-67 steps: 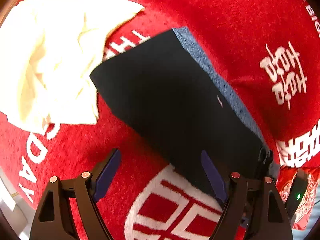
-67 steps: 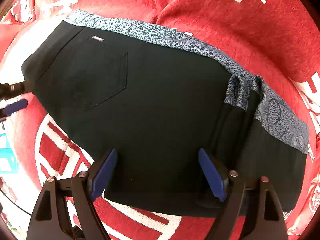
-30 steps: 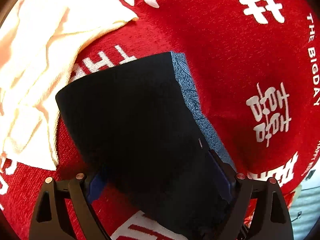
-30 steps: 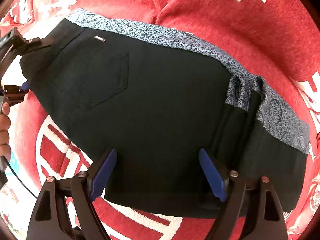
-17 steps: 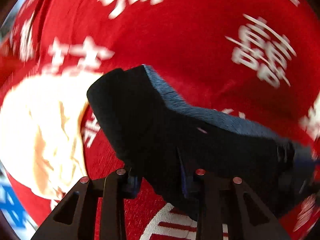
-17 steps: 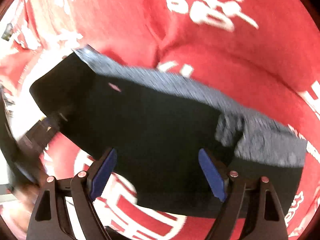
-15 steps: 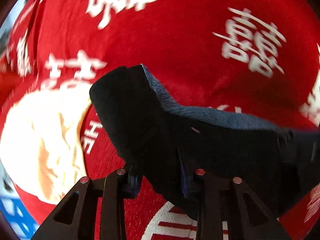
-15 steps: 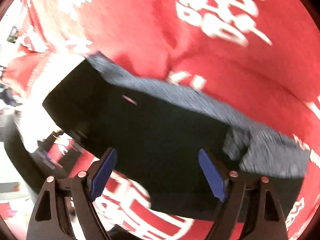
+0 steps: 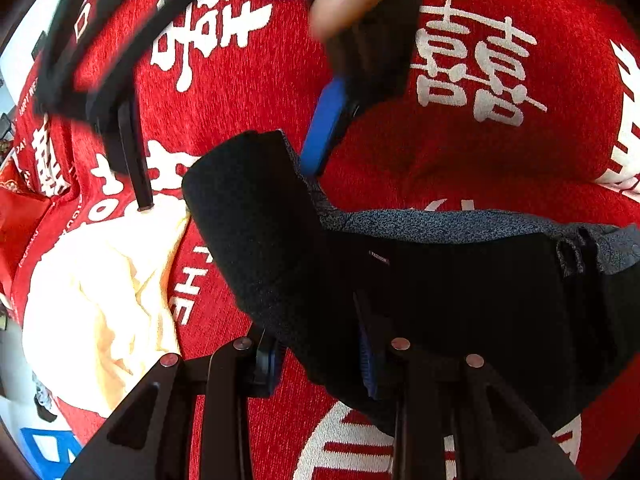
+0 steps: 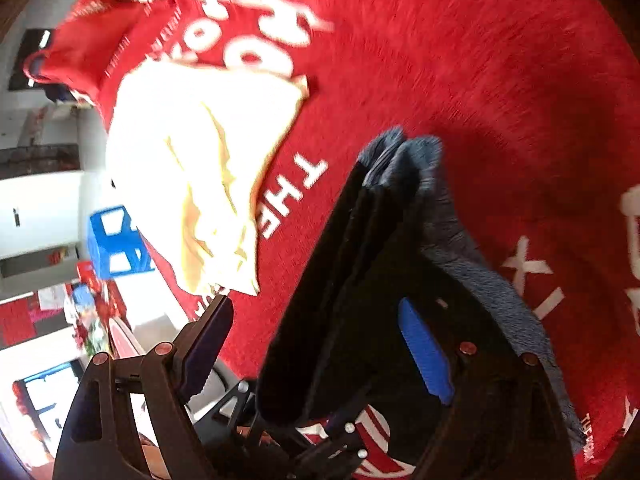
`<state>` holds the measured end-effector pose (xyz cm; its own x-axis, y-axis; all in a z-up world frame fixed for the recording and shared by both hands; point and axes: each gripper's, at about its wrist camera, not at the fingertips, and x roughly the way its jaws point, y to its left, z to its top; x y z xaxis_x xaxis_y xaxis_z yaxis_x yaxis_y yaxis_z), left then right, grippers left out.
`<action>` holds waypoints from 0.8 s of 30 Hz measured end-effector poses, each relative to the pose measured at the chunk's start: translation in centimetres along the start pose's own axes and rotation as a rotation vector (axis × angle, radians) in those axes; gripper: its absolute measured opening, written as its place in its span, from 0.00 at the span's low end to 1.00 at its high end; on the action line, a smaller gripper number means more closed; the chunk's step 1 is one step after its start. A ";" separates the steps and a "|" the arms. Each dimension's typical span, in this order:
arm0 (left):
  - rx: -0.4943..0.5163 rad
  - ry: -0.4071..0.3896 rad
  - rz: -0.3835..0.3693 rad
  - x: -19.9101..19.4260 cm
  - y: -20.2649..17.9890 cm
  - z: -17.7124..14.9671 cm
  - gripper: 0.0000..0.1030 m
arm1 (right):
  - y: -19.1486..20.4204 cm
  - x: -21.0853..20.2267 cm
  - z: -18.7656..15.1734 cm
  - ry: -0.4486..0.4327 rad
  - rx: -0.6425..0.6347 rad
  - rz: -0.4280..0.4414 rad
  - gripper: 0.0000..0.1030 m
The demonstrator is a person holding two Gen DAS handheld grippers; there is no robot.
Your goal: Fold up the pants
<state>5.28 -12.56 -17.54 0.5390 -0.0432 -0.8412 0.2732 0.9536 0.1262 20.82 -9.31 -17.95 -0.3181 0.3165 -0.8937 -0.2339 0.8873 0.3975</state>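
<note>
The black pants (image 9: 460, 300) with a blue-grey patterned waistband (image 9: 440, 222) lie folded on the red blanket (image 9: 248, 92). My left gripper (image 9: 316, 356) is shut on their left end, which is lifted and curled up. My right gripper (image 10: 316, 340) is open, its fingers straddling the raised edge of the pants (image 10: 360, 280). It also shows blurred in the left wrist view (image 9: 232, 136), above the lifted end. The left gripper (image 10: 312, 440) shows below the pants in the right wrist view.
A crumpled cream cloth (image 9: 96, 304) lies on the blanket left of the pants; it also shows in the right wrist view (image 10: 200, 168). A blue stool (image 10: 116, 240) and room clutter stand beyond the blanket's edge.
My left gripper closed on the left end of the pants and raised it. My right gripper left the front edge and swung over to the lifted end, still open.
</note>
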 end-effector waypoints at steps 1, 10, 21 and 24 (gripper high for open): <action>0.003 -0.005 0.002 -0.1 -0.1 0.0 0.31 | -0.2 0.6 0.2 0.019 0.001 -0.022 0.85; 0.063 -0.057 -0.021 -2.7 -2.1 0.6 0.31 | -2.5 -0.5 -2.5 -0.059 -0.019 -0.044 0.18; 0.197 -0.145 -0.168 -10.7 -9.1 3.2 0.31 | -10.6 -10.3 -16.2 -0.404 0.096 0.200 0.18; 0.269 -0.159 -0.214 -12.8 -13.0 3.5 0.31 | -13.9 -12.2 -21.0 -0.485 0.157 0.254 0.18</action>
<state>-2.36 -25.46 -6.54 0.5580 -0.2990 -0.7741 0.5814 0.8065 0.1075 8.63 -32.59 -8.22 0.1210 0.6116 -0.7819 -0.0537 0.7905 0.6101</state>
